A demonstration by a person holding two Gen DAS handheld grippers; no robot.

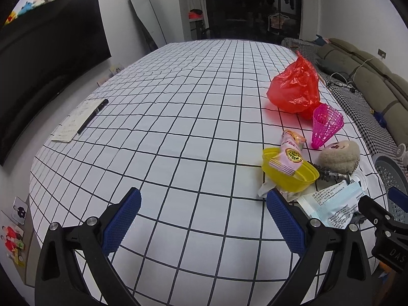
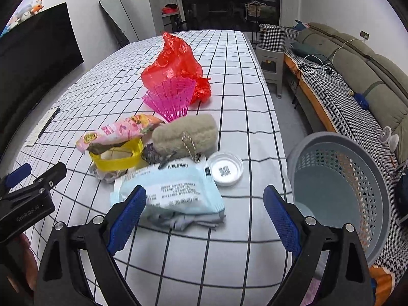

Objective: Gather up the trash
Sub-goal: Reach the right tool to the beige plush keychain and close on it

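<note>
A pile of trash lies on the checked tablecloth: a red plastic bag (image 2: 176, 66), a pink plastic cone (image 2: 170, 97), a pink snack wrapper (image 2: 119, 130) over a yellow bowl (image 2: 117, 159), a light blue mask packet (image 2: 173, 188) on crumpled grey paper, and a white lid (image 2: 225, 169). A beige fuzzy pouch (image 2: 185, 135) with a chain sits among them. My right gripper (image 2: 205, 216) is open just in front of the blue packet. My left gripper (image 1: 204, 219) is open over bare cloth, left of the yellow bowl (image 1: 289, 170) and the packet (image 1: 331, 204).
A grey perforated basket (image 2: 339, 186) stands off the table's right edge, beside a sofa (image 2: 357, 76). A notepad and black pen (image 1: 93, 116) lie at the table's left. A dark screen (image 1: 46, 58) covers the left wall. The table's middle and far end are bare cloth.
</note>
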